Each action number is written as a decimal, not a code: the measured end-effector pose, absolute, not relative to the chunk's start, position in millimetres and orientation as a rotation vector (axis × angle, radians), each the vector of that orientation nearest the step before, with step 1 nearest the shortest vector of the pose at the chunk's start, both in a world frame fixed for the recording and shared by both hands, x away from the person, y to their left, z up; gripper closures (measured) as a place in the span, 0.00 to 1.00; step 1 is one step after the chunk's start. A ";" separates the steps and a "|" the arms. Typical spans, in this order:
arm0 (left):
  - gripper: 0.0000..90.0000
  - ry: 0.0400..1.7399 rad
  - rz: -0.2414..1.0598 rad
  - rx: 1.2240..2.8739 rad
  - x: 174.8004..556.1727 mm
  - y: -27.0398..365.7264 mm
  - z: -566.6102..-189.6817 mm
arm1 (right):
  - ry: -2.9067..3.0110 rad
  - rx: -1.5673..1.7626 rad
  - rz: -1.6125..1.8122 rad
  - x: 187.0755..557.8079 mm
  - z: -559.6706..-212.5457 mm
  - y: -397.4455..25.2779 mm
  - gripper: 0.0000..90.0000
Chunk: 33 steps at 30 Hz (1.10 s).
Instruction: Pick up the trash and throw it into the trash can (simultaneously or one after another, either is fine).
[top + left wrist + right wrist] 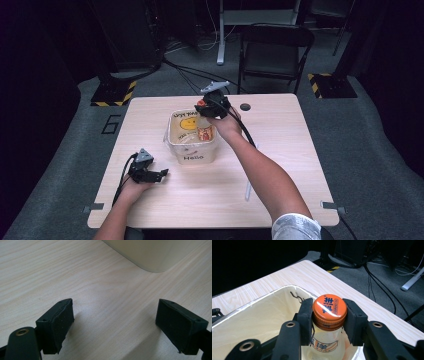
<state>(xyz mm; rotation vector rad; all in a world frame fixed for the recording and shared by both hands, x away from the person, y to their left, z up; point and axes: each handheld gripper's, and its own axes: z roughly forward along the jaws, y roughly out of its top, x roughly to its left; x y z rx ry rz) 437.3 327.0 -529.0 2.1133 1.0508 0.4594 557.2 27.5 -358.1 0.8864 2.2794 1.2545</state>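
Observation:
A clear bottle (325, 340) with an orange cap (329, 308) stands upright inside a cream plastic bin (192, 150) at the table's middle. My right gripper (328, 316) is shut on the bottle's neck just under the cap, jaws on both sides; in the high view that gripper (212, 106) hangs over the bin's far right corner, the bottle (204, 131) below it. My left gripper (161, 174) rests on the table to the bin's front left, open, with bare wood between its pads (60, 323). The bin's lower corner (150, 255) lies ahead of it.
The bin has a smiley face (187, 123) and "Hello" printed on it, and a clear liner inside. A white strip (247, 191) lies on the wooden table (280, 150). A folding chair (275, 50) and cables stand beyond the far edge.

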 end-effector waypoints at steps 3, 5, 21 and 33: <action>0.16 1.050 0.460 2.114 437.3 327.0 -529.0 | 2.279 0.889 1.255 557.7 -358.3 27.1 0.68; 0.16 1.050 0.459 2.114 437.3 327.0 -529.0 | 2.278 0.891 1.256 558.1 -358.6 26.9 0.68; 0.16 1.052 0.461 2.110 437.3 326.7 -529.2 | 2.300 0.917 1.201 552.8 -358.9 26.7 0.48; 0.16 1.052 0.459 2.114 437.3 326.9 -529.0 | 2.268 0.925 1.243 540.4 -346.0 8.2 0.47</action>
